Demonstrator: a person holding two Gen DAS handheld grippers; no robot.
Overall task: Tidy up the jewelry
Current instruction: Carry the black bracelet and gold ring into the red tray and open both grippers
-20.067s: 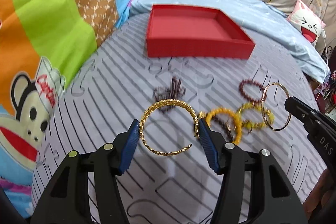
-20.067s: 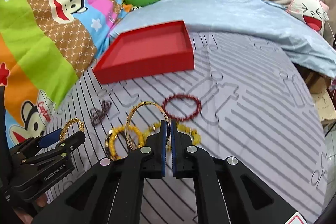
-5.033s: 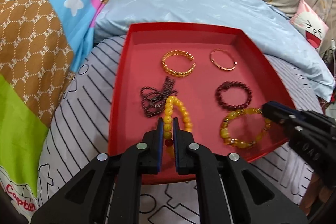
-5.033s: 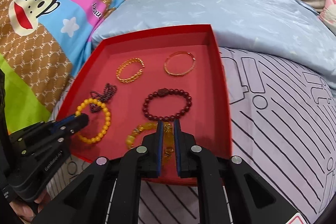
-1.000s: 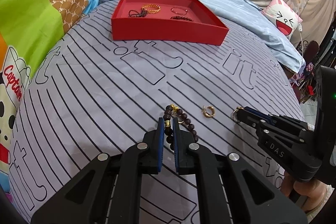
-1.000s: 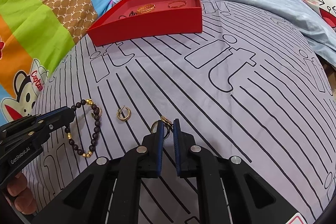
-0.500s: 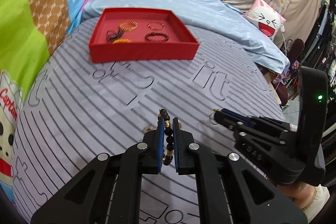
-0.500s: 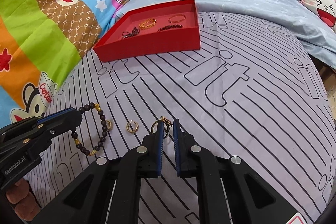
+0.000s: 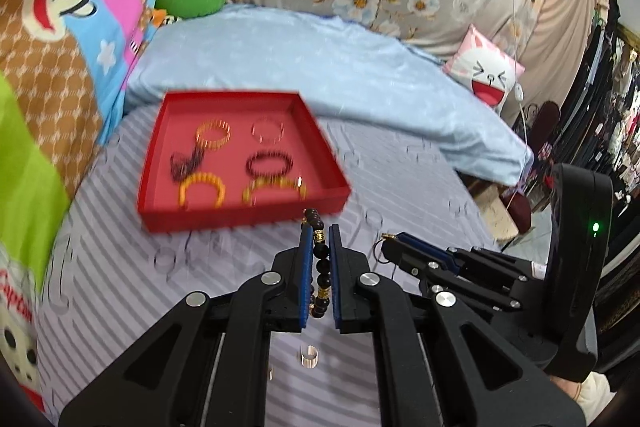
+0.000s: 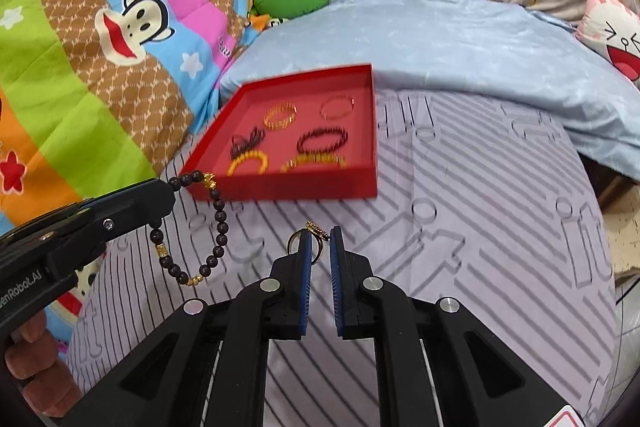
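Bed mat (image 10: pixel 460 227) — both pieces now lifted | left gripper (image 9: pixel 319 259) clamps beads (image 10: pixel 218 215) | right gripper (image 10: pixel 319 251) pinches ring (image 10: pixel 316 245) | tray (image 10: pixel 280 193) next

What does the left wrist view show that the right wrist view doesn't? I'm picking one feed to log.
Only the left wrist view shows a small gold ring lying on the striped bedspread below its fingers.

Only the right wrist view shows the dark bead bracelet as a full loop dangling from the left gripper.

Both show the red tray holding six pieces, and the right gripper pinching a gold hoop earring.
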